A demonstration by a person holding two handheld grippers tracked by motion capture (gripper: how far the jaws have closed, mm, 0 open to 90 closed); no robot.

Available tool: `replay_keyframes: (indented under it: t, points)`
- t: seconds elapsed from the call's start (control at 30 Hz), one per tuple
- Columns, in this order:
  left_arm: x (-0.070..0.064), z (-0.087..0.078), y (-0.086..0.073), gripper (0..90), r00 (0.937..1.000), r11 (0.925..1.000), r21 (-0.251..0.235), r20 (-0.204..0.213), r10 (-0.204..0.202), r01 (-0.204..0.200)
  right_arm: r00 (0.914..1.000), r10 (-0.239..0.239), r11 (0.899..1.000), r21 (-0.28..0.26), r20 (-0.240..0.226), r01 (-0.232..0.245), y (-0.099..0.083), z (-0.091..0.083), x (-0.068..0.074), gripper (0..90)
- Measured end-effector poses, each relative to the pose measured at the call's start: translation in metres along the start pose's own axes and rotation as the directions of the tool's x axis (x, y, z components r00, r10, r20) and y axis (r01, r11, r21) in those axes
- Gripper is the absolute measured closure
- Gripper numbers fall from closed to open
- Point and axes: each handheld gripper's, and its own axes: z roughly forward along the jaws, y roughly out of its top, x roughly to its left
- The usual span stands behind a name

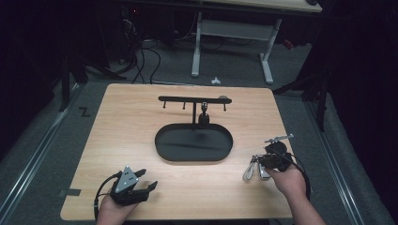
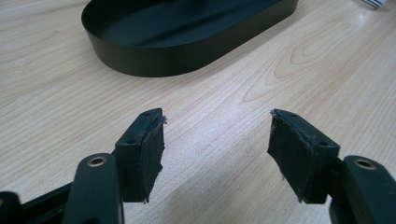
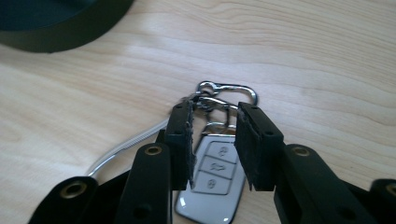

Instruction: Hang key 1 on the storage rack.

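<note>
Left gripper [image 1: 136,186] low at near-left edge of table [image 1: 141,112], jaws spread wide over bare wood, gripping nothing; pads [image 2: 144,154] aimed toward black oval tray [image 2: 187,46], well apart from it. Mid-table: tray with upright stand, crossbar [image 1: 195,99] above carrying small hooks. Right of tray: car key fob [image 3: 212,184] flat on wood, buttons up, metal clip [image 3: 229,91] and ring cluster at far end, loose wire loop [image 3: 126,144] trailing off to one side. Right gripper [image 1: 262,161] poised directly over fob, jaws part-open, straddling ring end, not yet pinching. Likely step: pick up keys for hanging on a hook. To do well: lower until pads bracket the ring junction rather than fob's slick body, close squarely, check clip hangs free below before lifting. Risk: pinching only the thin wire, letting the bunch swing or slip. Left gripper best kept clear or ready to steady tray.
</note>
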Motion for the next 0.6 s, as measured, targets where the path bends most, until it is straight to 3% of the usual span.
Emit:
replay_keyframes:
  t: [0.27, 0.37, 0.47, 0.6]
  points:
    - [0.0, -0.001, 0.0, 36.2, 1.0, 1.0, 0.001, 0.0, 0.005, -0.005, 0.9934, 0.109, 0.994, 0.016, 0.037, -0.11, 0.013, 0.02, -0.019, 66.5]
    - [0.001, -0.001, 0.0, 36.2, 1.0, 1.0, 0.003, 0.0, 0.004, -0.004, 0.9897, 0.132, 0.99, 0.051, 0.057, -0.134, 0.015, 0.028, -0.025, 74.1]
    - [0.002, -0.002, 0.0, 36.2, 1.0, 1.0, 0.002, 0.0, 0.003, -0.003, 0.9919, 0.12, 0.988, 0.093, 0.042, -0.123, 0.016, 0.035, -0.023, 77.6]
    - [0.001, -0.001, 0.0, 36.2, 1.0, 1.0, 0.002, 0.003, 0.006, -0.006, 0.9952, 0.089, 0.991, 0.095, 0.041, -0.093, 0.021, 0.042, -0.012, 78.1]
